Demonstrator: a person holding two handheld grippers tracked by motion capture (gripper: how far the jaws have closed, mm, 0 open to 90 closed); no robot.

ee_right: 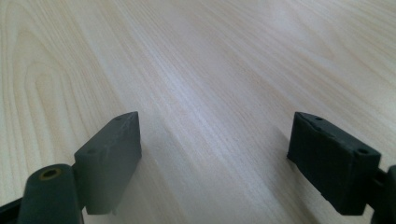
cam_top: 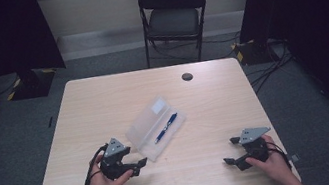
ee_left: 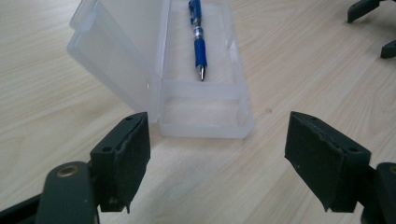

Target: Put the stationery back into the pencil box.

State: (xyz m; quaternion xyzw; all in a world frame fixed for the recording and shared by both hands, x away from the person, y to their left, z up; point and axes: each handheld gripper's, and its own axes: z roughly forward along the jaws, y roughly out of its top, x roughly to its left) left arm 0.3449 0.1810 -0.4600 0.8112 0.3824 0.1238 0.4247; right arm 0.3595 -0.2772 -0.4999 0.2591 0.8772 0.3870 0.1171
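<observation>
The left gripper (cam_top: 136,162) rests low on the pale wooden table (cam_top: 102,98), jaws spread wide and empty, aimed at the near short end of the clear plastic pencil case (ee_left: 205,112) just ahead. The case lies open, lid tilted to the left, a blue ballpoint pen (ee_left: 198,39) inside along its long axis, which runs diagonally away. The right gripper (cam_top: 230,151), likewise wide and empty, sits well apart, so the left is nearer.

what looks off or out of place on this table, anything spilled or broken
Nothing is spilled or broken. The clear pencil case lies open at a slant on the table, lid tipped up, with a blue pen inside. The left gripper and right gripper are open, apart from it.
</observation>
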